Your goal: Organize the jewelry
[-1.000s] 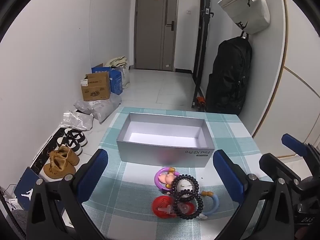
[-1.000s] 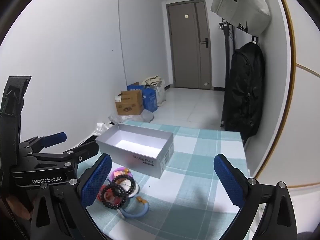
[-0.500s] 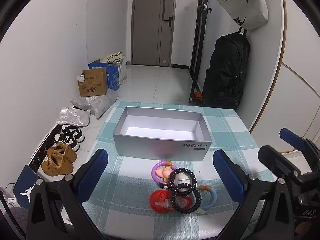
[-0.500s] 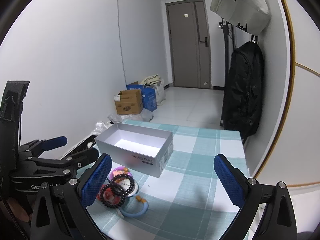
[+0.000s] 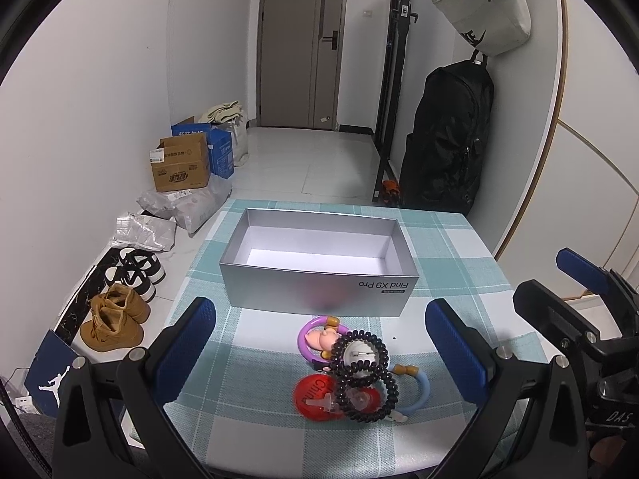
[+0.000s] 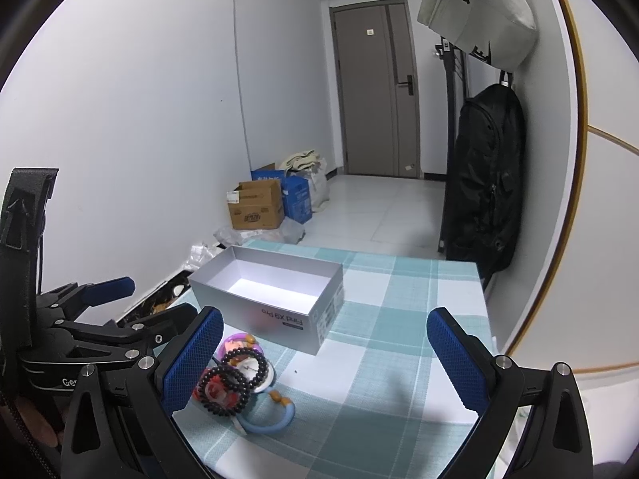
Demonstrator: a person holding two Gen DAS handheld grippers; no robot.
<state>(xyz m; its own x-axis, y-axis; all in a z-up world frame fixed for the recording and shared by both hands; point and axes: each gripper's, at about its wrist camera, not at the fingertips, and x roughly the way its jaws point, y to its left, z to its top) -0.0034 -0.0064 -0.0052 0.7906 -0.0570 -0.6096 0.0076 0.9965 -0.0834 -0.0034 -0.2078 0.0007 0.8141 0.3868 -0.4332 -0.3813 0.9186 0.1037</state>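
Note:
A pile of jewelry lies on the checked tablecloth in front of an empty silver box [image 5: 319,275]: two black bead bracelets [image 5: 361,353], a purple ring with a pink figure [image 5: 315,337], a red badge [image 5: 315,393] and a light blue ring [image 5: 417,393]. My left gripper [image 5: 319,347] is open and empty, with its jaws on either side of the pile, above it. My right gripper [image 6: 323,353] is open and empty, to the right of the pile [image 6: 235,379]. The box shows in the right wrist view [image 6: 271,291] too.
The table [image 5: 459,247] stands near a white wall [image 6: 120,139]. Shoes [image 5: 116,311], plastic bags and cardboard boxes [image 5: 181,165] lie on the floor at the left. A black backpack [image 5: 447,139] hangs at the right, past the table's far edge.
Both grippers have risen and drawn back slightly, so the box and pile sit lower in view. Nothing was taken hold of.

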